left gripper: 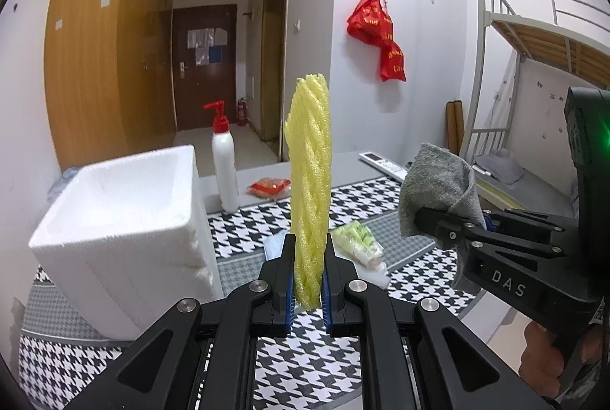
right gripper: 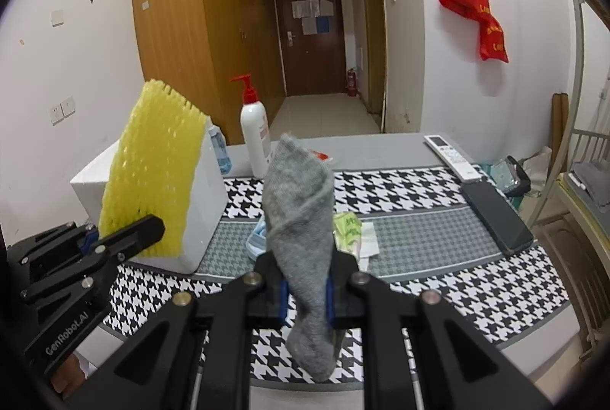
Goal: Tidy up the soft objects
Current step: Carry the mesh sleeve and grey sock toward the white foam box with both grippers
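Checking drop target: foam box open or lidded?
Open. The white foam box shows a bare hollow interior, no lid; contents cannot tell.

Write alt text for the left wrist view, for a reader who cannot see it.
The left gripper pinches an upright yellow foam net above a houndstooth mat. A white foam box stands left; the right gripper holds a grey sock.

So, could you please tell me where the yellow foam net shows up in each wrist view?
Left wrist view: the yellow foam net stands upright at centre, clamped in the left gripper.
Right wrist view: yellow foam net at left, before the white foam box.
Shared landmark: the red-pump bottle.
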A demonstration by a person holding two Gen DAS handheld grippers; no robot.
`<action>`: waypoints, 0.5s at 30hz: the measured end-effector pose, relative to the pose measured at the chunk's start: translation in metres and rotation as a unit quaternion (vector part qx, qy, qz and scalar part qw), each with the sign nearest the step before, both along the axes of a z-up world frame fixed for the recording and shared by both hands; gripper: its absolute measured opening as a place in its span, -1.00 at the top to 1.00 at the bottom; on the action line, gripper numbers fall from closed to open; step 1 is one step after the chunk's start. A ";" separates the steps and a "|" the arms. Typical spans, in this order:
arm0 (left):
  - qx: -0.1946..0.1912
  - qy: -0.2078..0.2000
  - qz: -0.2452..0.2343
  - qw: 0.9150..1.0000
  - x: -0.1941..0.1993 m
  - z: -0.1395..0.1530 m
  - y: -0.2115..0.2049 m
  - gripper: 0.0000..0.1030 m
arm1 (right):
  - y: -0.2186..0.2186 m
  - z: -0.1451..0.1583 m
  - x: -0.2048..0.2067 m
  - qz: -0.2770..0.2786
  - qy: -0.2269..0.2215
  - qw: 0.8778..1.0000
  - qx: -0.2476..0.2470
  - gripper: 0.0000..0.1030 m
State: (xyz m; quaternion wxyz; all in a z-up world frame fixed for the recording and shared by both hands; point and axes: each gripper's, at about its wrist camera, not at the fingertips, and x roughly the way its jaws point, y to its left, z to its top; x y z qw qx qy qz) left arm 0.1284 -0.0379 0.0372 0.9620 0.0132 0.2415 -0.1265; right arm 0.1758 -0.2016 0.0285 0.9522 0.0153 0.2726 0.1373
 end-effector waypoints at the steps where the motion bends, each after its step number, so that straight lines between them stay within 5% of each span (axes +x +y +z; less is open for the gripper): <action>1: -0.001 -0.001 0.002 1.000 0.000 0.001 0.002 0.78 | 0.000 0.002 0.000 -0.001 -0.003 1.000 0.002 0.66; 15: 0.002 -0.029 0.029 0.999 -0.008 0.016 0.019 0.78 | 0.018 0.018 0.006 0.027 -0.020 0.999 0.007 0.66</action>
